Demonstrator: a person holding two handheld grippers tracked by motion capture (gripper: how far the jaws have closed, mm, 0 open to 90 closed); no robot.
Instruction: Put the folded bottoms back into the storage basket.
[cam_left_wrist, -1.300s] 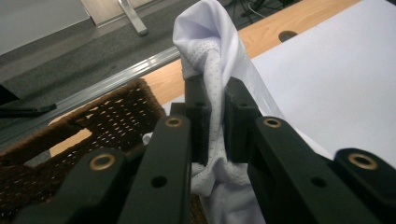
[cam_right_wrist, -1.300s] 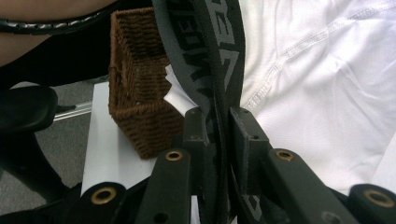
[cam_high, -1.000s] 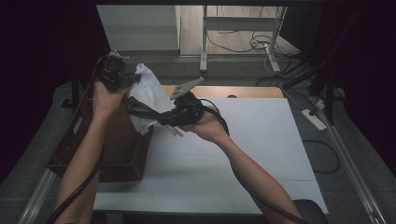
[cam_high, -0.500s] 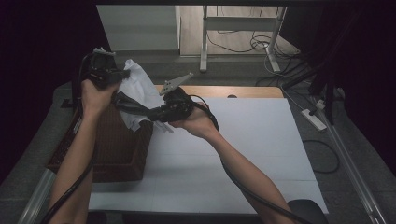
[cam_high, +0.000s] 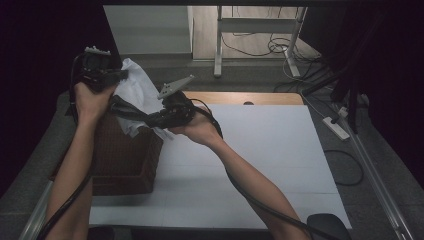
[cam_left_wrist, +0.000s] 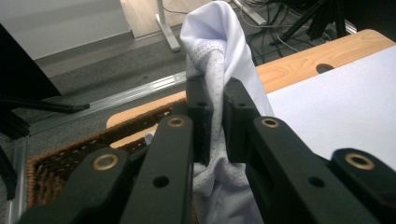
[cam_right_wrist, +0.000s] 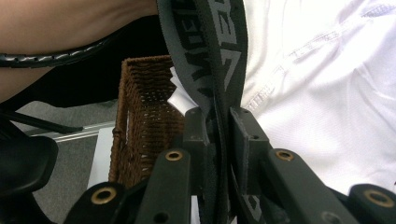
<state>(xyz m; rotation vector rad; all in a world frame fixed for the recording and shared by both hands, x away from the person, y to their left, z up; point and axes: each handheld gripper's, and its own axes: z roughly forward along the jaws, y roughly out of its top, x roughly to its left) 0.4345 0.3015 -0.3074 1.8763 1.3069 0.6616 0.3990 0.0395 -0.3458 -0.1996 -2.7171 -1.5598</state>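
**High view first: white garment held over the wicker basket**

High view showed both grippers raised above the brown wicker basket, which sat at the near-left corner of the white table sheet. The left gripper was above the basket's far end, and the right gripper reached in from the basket's right side. Between them hung a white garment with a dark waistband, directly above the basket's far rim.

Left gripper view had the jaws clamped narrowly on a bunched fold of the white garment, the cloth rising past the tips and trailing down between the jaws. Beyond and below lay the basket, with the wooden table edge to its right.

Right gripper view had the jaws pinched on the dark lettered waistband, the white garment spreading to the right of it and the basket standing just left of the jaws.
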